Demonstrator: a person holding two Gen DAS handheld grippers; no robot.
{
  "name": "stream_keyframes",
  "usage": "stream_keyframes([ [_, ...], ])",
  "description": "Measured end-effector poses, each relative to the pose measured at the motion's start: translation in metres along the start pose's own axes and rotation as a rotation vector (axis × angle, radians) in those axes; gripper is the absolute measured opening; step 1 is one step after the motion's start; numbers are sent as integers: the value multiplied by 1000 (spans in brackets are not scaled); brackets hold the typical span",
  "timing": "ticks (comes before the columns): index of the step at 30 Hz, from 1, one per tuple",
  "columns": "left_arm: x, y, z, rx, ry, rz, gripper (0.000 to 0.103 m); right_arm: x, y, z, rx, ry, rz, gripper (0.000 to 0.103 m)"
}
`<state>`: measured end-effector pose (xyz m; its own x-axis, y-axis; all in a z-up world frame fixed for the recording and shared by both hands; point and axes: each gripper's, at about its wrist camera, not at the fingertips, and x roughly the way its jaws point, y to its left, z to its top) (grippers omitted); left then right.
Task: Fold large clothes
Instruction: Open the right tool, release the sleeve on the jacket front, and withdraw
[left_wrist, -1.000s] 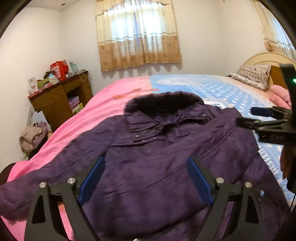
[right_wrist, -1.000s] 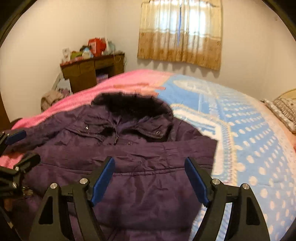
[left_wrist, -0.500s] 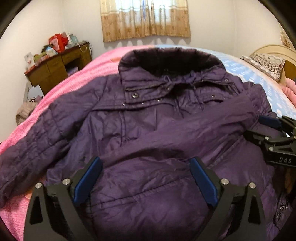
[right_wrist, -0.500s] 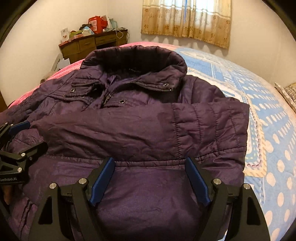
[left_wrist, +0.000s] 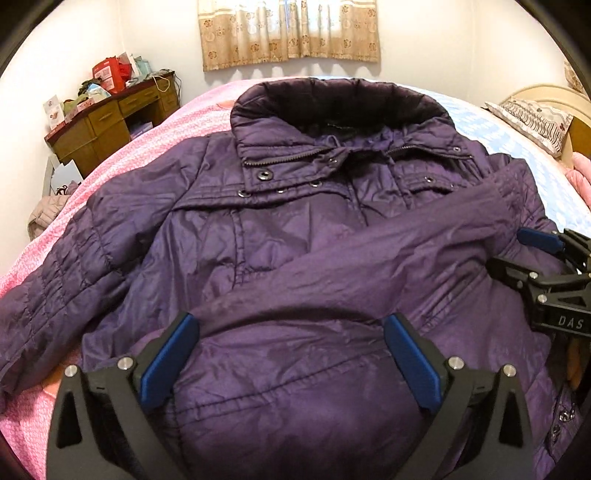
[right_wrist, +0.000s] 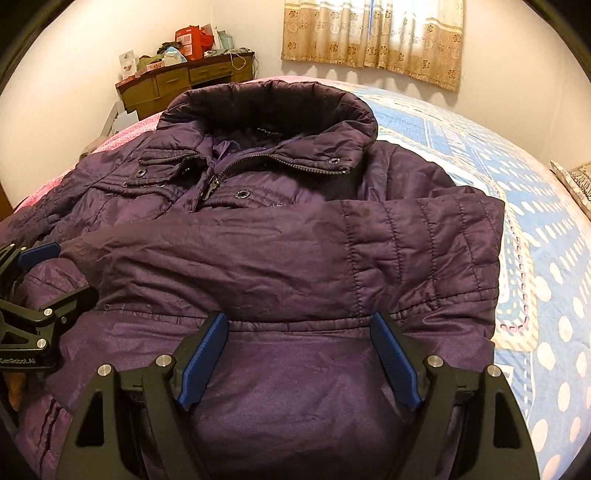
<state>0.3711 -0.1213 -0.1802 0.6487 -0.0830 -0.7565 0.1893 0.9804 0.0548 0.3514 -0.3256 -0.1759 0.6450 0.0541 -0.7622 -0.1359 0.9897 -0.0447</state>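
A large purple quilted jacket lies face up on the bed, collar toward the window. Its right sleeve is folded across the chest; it also shows in the right wrist view. The left sleeve lies stretched out over the pink cover. My left gripper is open and empty, low over the jacket's lower front. My right gripper is open and empty, low over the waist seam below the folded sleeve. Each gripper shows at the edge of the other's view.
The bed has a pink cover on the left and a blue dotted cover on the right. A wooden desk with clutter stands by the far left wall. A pillow lies at the headboard.
Both grippers have moved down and forward, close over the jacket, which now fills the views. They stay open.
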Motion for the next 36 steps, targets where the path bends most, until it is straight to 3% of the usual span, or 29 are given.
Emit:
stream_keyframes([
  [36, 5, -2, 0, 0, 5, 3, 103, 3, 2, -3, -17, 5, -30, 81],
])
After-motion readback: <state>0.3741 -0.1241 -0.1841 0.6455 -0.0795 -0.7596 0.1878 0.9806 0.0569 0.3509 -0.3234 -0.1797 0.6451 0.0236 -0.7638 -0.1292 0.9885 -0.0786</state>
